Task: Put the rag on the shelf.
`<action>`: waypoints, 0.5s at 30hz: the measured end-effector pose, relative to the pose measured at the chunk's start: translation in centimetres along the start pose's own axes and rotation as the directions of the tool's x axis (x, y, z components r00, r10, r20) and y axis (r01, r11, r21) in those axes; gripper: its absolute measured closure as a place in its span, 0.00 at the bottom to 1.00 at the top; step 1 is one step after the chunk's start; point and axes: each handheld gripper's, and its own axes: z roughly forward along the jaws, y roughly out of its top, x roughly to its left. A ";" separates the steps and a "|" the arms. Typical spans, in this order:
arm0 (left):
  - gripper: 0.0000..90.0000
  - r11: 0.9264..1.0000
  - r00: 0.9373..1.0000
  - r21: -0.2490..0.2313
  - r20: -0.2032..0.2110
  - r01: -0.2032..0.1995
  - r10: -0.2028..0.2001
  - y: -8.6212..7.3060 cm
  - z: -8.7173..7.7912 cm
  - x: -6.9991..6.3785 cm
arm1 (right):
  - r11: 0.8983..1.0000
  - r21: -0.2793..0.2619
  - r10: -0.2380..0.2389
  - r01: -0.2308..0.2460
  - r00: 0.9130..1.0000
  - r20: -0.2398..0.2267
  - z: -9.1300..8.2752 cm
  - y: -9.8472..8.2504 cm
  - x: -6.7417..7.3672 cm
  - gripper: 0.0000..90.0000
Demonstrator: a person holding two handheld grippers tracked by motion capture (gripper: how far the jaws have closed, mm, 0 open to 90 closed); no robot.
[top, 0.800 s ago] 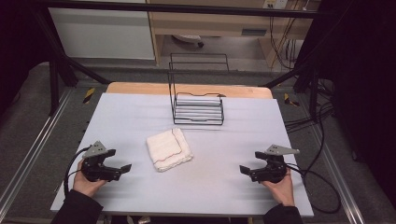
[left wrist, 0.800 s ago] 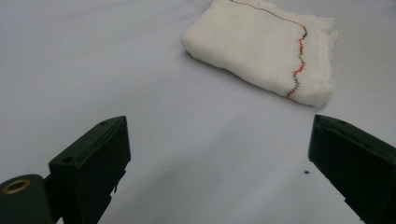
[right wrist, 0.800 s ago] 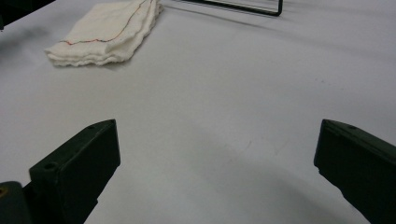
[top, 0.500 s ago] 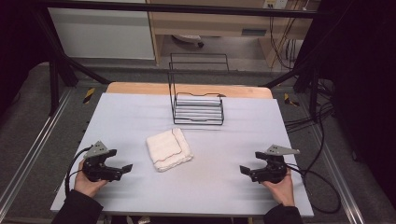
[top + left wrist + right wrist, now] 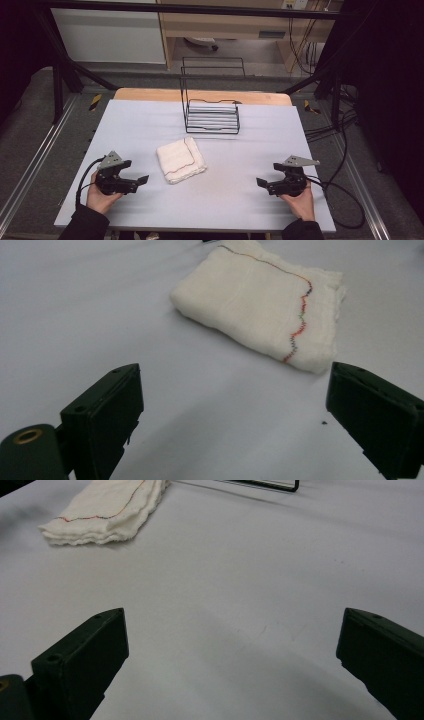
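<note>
Near the middle of the high view, slightly left, a folded white cloth was seen lying flat on the table. At lower left the left gripper was held with jaws spread, nothing between them. At lower right the right gripper was likewise released, well apart from the cloth. Behind the cloth stood a wire rack.

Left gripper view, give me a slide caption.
Open left gripper faces a folded white cloth on the table.
</note>
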 end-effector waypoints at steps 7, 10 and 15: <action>0.20 1.000 1.000 0.005 0.024 0.016 -0.016 0.6 1.4 -2.0 | 1.000 0.007 0.004 -0.004 1.000 0.003 0.0 0.0 0.0 0.01; 0.24 1.000 1.000 0.026 0.024 -0.012 0.012 0.9 2.2 -3.1 | 1.000 0.009 0.001 -0.001 1.000 0.004 0.1 0.0 0.0 0.01; 0.38 0.999 1.000 0.045 0.017 -0.024 0.023 1.3 3.4 -5.0 | 1.000 0.006 0.003 -0.003 1.000 0.006 0.0 -0.1 0.1 0.01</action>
